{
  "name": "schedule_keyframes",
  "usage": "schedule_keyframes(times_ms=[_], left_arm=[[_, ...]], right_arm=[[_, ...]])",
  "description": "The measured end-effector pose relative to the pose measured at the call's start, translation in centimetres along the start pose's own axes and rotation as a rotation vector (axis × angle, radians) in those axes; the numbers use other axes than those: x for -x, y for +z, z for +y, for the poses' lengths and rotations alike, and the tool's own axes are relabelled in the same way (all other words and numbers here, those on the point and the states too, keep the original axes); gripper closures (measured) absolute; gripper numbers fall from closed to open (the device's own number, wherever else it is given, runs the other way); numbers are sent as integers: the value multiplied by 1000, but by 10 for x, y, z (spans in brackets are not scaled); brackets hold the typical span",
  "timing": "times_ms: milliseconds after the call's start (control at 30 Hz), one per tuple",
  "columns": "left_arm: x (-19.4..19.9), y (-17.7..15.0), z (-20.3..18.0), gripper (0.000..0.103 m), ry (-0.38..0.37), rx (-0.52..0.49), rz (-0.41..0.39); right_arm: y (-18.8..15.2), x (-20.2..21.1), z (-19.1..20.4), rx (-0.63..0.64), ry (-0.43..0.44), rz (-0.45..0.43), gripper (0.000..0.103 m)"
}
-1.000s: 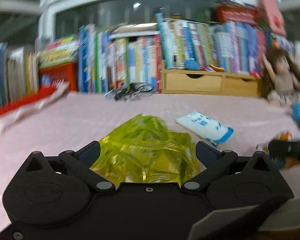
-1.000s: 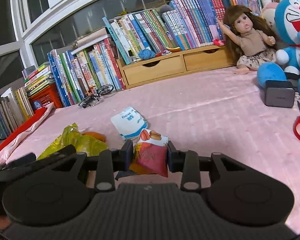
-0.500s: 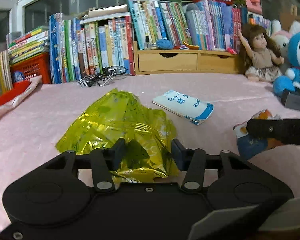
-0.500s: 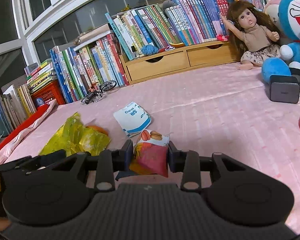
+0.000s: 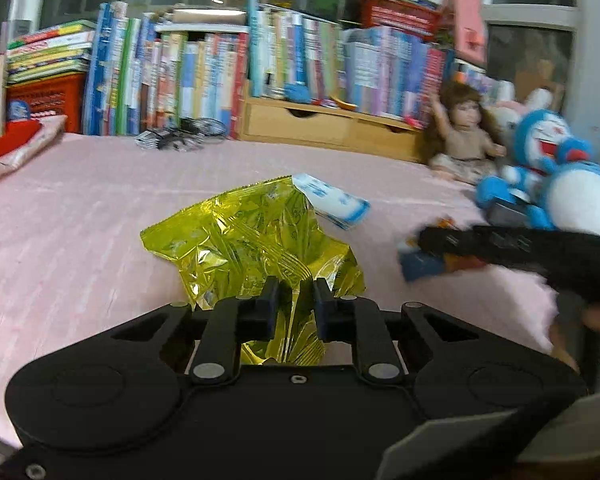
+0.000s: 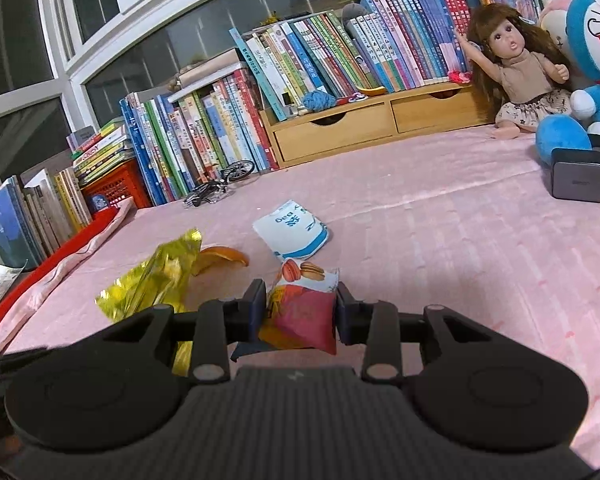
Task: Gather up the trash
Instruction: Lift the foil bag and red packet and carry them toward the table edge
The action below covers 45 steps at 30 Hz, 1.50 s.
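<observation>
The left tongs (image 5: 294, 294) have just been closing and now pinch the crumpled yellow foil wrapper (image 5: 256, 236) between their pads, its crinkled bulk standing above the pink cloth (image 5: 80, 208). The right tongs (image 6: 298, 308) sit narrow, clamped on a red snack packet (image 6: 304, 312) (macarons printed on its top). On the cloth beyond lie a white and blue packet (image 6: 292, 228) and a piece of orange peel (image 6: 220, 258), near the yellow wrapper
</observation>
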<state>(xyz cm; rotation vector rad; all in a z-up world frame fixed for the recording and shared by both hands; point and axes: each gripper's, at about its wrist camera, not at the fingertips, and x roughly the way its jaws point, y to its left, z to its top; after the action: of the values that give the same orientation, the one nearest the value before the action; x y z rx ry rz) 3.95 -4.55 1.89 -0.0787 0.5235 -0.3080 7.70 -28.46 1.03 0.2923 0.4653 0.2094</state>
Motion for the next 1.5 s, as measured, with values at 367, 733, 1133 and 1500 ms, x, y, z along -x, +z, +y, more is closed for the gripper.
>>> schedule_keyframes(times_ms=[367,733,1133,1500], left_arm=[[38,-12,25,10,9,84,-65],[-8,-13,78,40,-154,532,80],[32,-1,51,65,-86,376,-38],[87,-22,24,65,-10,175,-53]], right_arm=[[-9,-3,16,32,34,15,60],[-37,-7,46,161,107,63,66],[-41,10,41,128,118,47,67],[-55,44,44,85,128,48,67]])
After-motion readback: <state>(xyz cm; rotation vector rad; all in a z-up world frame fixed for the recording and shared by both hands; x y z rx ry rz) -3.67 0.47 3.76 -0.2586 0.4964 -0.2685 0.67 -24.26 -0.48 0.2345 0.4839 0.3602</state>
